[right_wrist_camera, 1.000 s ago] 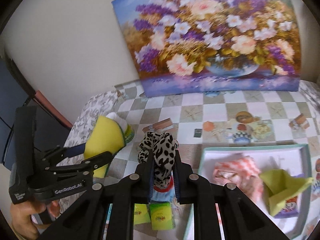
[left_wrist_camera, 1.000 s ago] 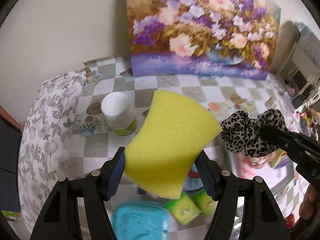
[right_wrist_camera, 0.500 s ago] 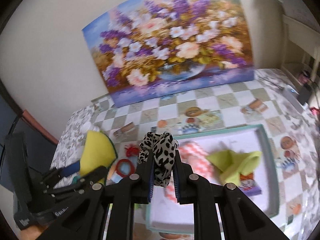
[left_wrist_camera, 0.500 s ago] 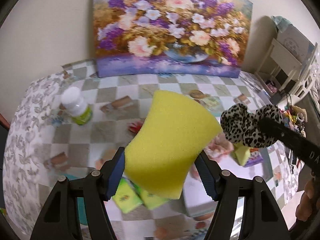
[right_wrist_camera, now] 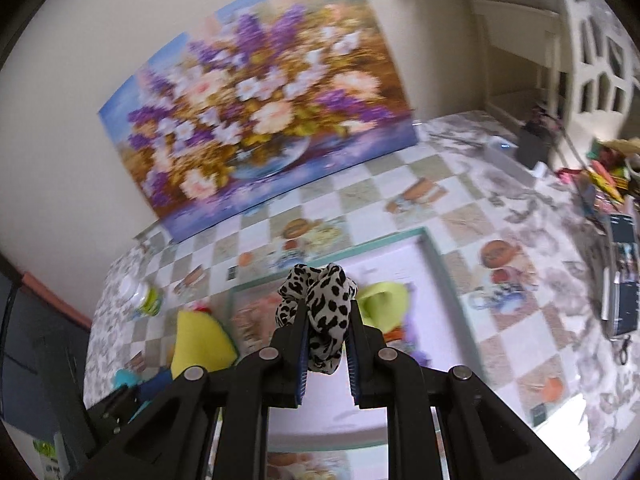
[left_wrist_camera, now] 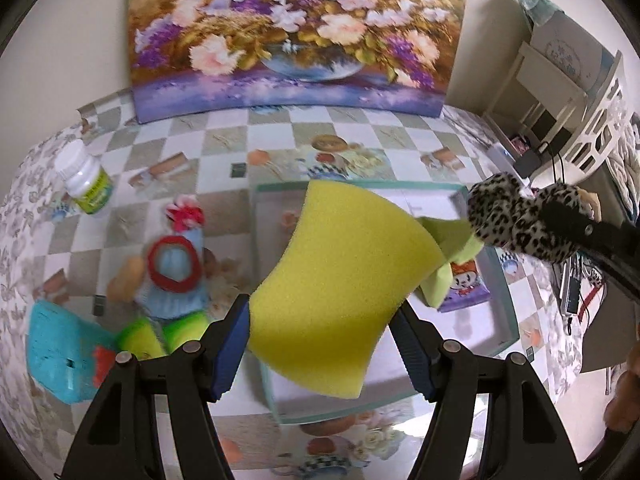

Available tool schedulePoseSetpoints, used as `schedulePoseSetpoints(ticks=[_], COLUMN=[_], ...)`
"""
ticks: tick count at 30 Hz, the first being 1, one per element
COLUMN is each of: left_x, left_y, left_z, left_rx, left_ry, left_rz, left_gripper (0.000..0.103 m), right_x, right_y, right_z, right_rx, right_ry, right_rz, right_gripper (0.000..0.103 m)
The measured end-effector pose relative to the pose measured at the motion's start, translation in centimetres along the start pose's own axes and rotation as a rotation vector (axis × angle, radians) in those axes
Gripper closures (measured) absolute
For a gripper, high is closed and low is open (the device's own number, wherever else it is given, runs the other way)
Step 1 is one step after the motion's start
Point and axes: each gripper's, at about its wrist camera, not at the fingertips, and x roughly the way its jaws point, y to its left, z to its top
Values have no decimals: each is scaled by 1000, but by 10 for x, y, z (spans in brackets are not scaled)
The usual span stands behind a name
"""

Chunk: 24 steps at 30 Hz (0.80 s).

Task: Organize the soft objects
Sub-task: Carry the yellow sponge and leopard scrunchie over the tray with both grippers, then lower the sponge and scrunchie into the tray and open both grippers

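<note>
Gripping a yellow sponge [left_wrist_camera: 340,280] by its two narrow sides, the left gripper [left_wrist_camera: 320,340] has its blue pads pressed into the foam, which bows upward toward 12 o'clock out of the jaws. The sponge hangs above the near left part of a shallow white tray [left_wrist_camera: 506,304] with a teal rim. At 3 o'clock in the left wrist view, the right gripper [right_wrist_camera: 326,354] comes in from the edge with a leopard-print scrunchie [right_wrist_camera: 320,312] pinched between nearly closed jaws; the fabric bunches above and below the pads.

In the right wrist view the scrunchie sits over the tray's middle. A folded lime-green cloth [right_wrist_camera: 382,304] lies at 1 o'clock from it, inside the tray. The tray floor toward 6 o'clock is bare and smooth.

Left of the tray, at 9 o'clock from the sponge, small items crowd the checked tablecloth [left_wrist_camera: 224,148]: a red ring [left_wrist_camera: 174,266] on something pale blue, green blocks, and a turquoise sponge-like piece [left_wrist_camera: 60,352]. A white-capped bottle [left_wrist_camera: 86,184] stands at 10 o'clock. A flower painting [left_wrist_camera: 296,32] leans on the wall at 12 o'clock, along the table's far edge.
</note>
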Motion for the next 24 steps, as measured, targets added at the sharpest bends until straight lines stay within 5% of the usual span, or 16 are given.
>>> schedulePoseSetpoints(ticks=[11,24], left_x=[34,74], left_y=[-48,-41], left_z=[-17,-21], left_rx=[77,39], left_ry=[62,141], left_rz=[-27,-23], left_gripper=[33,33], right_x=[10,83], right_y=[-68,-80], right_z=[6,-22], right_rx=[121,109], right_ry=[16,229], right_rz=[-130,-188], right_gripper=[86,86])
